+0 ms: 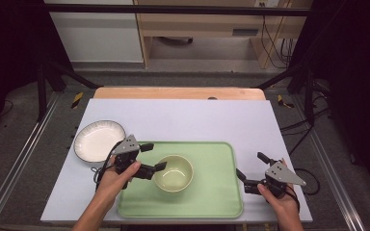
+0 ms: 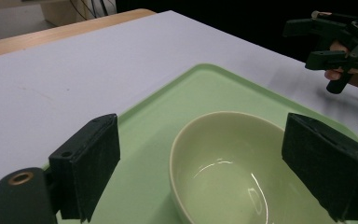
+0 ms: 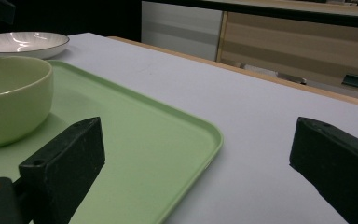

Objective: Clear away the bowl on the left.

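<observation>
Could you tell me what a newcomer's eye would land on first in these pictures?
Probably the pale green bowl standing in the middle of the green tray, with the left gripper open beside its rim. Next, the white plate on the table left of the tray.

Beyond your white-topped bench [image 1: 183, 115], a wooden cabinet [image 1: 197, 21] and white cupboard [image 1: 96, 33] stand on grey floor [image 1: 19, 130], black frame posts [image 1: 41, 82] alongside.

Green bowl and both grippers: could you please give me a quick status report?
Left gripper open beside the green bowl, not gripping. Right gripper open, off the tray. White plate clear of both.
</observation>
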Demonstrator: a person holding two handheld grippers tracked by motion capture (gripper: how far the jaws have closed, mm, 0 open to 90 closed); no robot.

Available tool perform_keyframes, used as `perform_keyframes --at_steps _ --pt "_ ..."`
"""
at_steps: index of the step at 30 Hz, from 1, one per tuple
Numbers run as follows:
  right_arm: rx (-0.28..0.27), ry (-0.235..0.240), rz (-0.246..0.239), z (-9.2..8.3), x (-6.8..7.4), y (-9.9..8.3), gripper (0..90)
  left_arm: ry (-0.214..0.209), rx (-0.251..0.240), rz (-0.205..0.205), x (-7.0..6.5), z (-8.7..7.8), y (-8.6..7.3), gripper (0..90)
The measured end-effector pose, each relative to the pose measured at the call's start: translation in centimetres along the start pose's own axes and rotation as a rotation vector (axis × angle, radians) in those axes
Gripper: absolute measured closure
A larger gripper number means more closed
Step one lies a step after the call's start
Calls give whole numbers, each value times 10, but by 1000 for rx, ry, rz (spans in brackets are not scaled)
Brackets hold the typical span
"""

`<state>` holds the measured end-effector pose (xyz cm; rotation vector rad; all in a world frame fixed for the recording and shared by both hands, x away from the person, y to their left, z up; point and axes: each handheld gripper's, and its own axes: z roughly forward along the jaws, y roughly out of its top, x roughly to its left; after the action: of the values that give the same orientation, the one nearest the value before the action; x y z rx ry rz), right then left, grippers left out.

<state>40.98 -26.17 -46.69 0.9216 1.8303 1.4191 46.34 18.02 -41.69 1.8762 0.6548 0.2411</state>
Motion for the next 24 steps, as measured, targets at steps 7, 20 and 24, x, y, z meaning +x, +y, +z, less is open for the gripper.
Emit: perform_keyframes --at_steps 7,20,24 --pt "-6 0 -2 -1 -1 1 35 28 -17 -7 7 -17 -11 113" --pt "-7 3 2 0 0 1 35 115 -91 -57 35 -67 -35 114" --pt "-7 3 2 0 0 1 35 154 -88 -73 45 -83 -51 114"
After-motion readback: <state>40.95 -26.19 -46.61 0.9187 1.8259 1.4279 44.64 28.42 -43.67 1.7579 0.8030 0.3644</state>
